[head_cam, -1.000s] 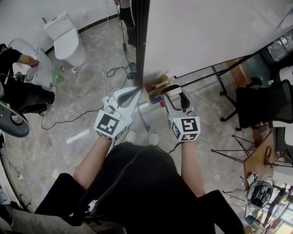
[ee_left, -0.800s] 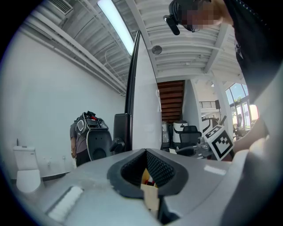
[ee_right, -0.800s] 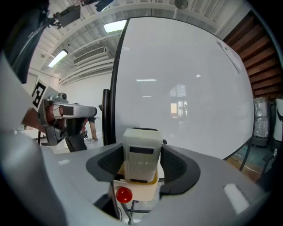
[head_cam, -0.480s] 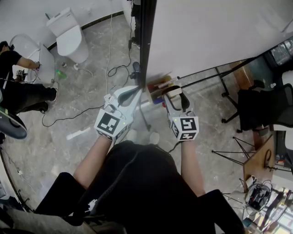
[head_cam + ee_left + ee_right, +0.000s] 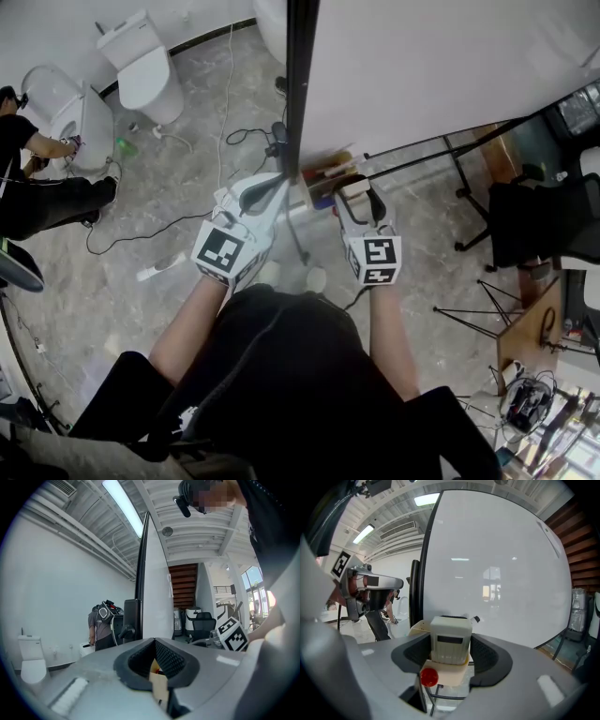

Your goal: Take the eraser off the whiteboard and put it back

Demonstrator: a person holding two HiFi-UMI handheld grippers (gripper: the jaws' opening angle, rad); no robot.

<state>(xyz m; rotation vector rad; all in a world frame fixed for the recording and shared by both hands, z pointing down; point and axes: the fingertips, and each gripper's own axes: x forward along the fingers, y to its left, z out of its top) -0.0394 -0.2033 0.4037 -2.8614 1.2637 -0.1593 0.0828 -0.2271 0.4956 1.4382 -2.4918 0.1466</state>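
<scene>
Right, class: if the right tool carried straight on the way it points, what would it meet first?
Probably the whiteboard, low down near its tray; the eraser in the right tool would touch first. Depth is unclear.
</scene>
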